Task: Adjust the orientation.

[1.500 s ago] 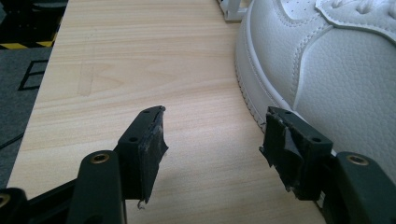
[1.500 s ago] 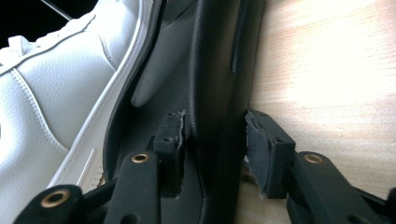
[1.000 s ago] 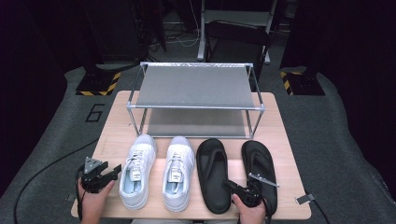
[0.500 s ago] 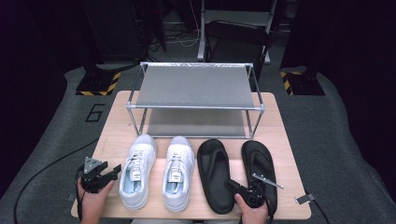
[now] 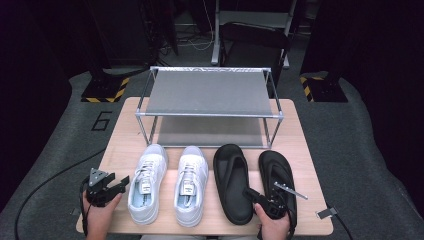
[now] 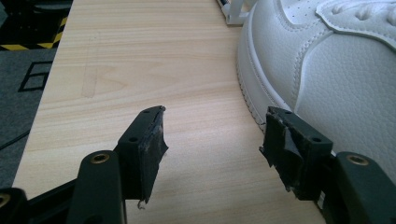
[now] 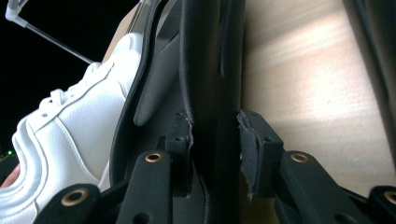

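Right gripper (image 7: 215,154), lower centre: half-closed astride black sandal (image 7: 210,70) edge. Left gripper (image 6: 212,144), lower centre: open, empty, beside white sneaker (image 6: 327,70).

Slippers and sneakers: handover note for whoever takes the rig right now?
Left claw: open, holding nothing, beside the left sneaker.
Right claw: shut on the near right edge of the inner slipper, which lies on the table.
Right sneaker and outer slipper lie in the same row, in front of the rack.
Done: nothing shelved yet.
Left: probably all four shoes go onto the rack, inner slipper first.
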A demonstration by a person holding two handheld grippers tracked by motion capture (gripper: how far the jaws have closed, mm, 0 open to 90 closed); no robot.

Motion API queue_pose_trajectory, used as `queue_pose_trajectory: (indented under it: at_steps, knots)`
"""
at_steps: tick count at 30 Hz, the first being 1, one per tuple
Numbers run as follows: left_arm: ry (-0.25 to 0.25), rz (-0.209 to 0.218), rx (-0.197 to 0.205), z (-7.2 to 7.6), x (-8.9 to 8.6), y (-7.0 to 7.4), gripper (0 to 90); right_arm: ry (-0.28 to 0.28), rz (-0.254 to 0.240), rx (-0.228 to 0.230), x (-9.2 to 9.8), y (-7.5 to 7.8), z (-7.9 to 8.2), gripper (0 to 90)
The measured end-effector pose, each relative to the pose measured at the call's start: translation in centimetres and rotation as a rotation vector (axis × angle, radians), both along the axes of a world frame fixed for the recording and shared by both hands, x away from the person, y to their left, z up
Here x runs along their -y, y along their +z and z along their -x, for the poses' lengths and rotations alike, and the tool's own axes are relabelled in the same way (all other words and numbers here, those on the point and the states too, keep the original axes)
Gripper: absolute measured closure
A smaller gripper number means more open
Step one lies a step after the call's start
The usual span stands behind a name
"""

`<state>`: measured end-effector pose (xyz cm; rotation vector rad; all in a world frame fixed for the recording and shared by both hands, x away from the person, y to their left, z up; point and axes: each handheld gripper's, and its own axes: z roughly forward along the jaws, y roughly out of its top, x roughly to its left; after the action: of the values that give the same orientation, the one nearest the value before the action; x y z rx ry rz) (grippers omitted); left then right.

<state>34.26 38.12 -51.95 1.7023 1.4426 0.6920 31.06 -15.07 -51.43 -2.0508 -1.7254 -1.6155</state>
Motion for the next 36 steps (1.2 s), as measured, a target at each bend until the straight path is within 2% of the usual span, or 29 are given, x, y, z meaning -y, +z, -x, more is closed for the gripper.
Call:
queue_pose_trajectory:
  at_steps: [1,5,6,10,11,13,14,15,18,20,24,25,26,28,29,30,32,36]
  knots:
    - [-0.003,0.001,-0.010,0.0,-0.1,0.1,38.0,-0.002,-0.002,-0.005,0.1,0.1,-0.1,66.2]
    - [0.006,0.008,0.010,0.0,-0.3,0.0,37.9,-0.015,-0.023,0.006,0.5,0.8,-0.5,66.2]
    - [0.001,0.008,-0.008,0.0,-0.4,0.1,37.9,-0.013,-0.013,0.000,0.5,1.0,-0.6,66.2]
    - [-0.001,0.010,0.002,0.0,-0.6,0.2,37.9,-0.006,0.005,0.008,0.2,1.9,-1.5,66.2]
    - [-0.001,0.011,0.002,0.0,-0.6,0.1,37.9,-0.008,0.001,0.021,0.1,2.0,-1.8,66.1]
    - [-0.002,0.011,0.007,0.0,-0.6,-0.1,37.9,-0.013,-0.008,0.016,0.0,2.3,-2.3,66.2]
    - [-0.010,0.006,-0.007,0.1,-0.6,0.0,37.9,-0.012,-0.005,0.022,-0.1,2.4,-2.6,66.2]
    - [-0.004,0.006,0.009,0.1,-0.6,-0.1,37.9,-0.013,-0.005,0.026,-0.1,2.5,-2.8,66.2]
    - [-0.008,0.010,0.000,0.2,-0.8,0.1,37.9,-0.019,-0.003,0.031,-0.3,2.9,-3.6,66.2]
    - [0.001,0.015,0.018,0.2,-0.8,0.0,37.9,-0.025,0.004,0.040,-0.5,3.1,-4.2,66.2]
    - [0.000,0.015,0.005,0.2,-0.7,0.2,38.0,-0.020,0.042,0.050,-0.7,3.5,-5.5,66.2]
    - [0.002,0.017,0.018,0.1,-0.6,0.2,37.9,-0.020,0.034,0.045,-0.9,3.7,-5.8,66.2]
    - [-0.006,0.013,0.003,0.2,-0.6,0.3,37.9,-0.018,0.037,0.043,-1.0,3.8,-6.1,66.2]
    - [-0.009,0.009,0.002,0.1,-0.5,0.3,38.0,-0.015,0.044,0.047,-1.3,4.1,-6.7,66.1]
    - [0.000,0.012,0.023,0.0,-0.4,0.1,37.9,-0.015,0.052,0.045,-1.4,4.2,-6.8,66.2]
    - [-0.003,0.013,0.014,0.0,-0.4,0.2,38.0,-0.015,0.039,0.046,-1.6,4.3,-7.1,66.2]
    - [-0.008,0.012,0.005,-0.1,-0.5,0.2,38.0,-0.014,0.046,0.043,-1.8,4.4,-7.7,66.1]
    - [-0.010,0.010,0.005,-0.1,-0.5,0.2,37.9,-0.015,0.027,0.026,-2.2,4.6,-8.8,66.1]
